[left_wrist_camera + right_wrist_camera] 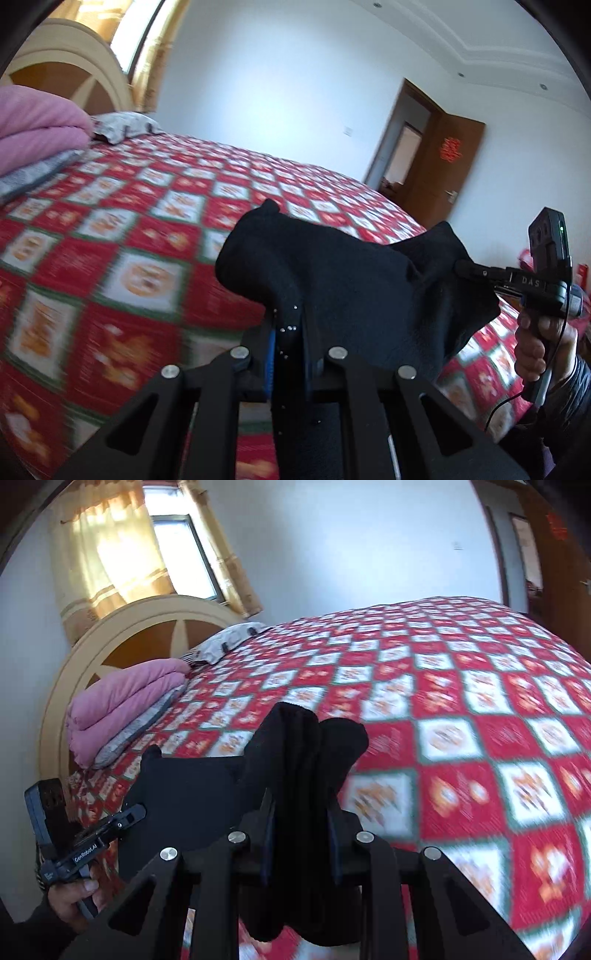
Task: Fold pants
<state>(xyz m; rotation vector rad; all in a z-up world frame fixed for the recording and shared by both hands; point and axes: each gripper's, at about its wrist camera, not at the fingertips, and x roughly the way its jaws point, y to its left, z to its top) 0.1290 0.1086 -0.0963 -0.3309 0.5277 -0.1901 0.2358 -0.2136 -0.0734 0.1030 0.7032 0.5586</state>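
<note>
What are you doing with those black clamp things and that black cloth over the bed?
A person is folding black pants. Each hand holds a clamp tool: the left gripper is shut on one part of the pants, and the right gripper is shut on another part. The pants hang stretched between the two, lifted above the red checked bedspread. A folded pink blanket sits by the headboard.

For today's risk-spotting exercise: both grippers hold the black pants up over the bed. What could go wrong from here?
1. The left gripper pinches only a bunched edge of the black pants; it may slip out.
2. The right gripper holds a thick wad, so layers could fold unevenly.
3. The cloth sags between them and may land creased on the red checked bedspread.
</note>
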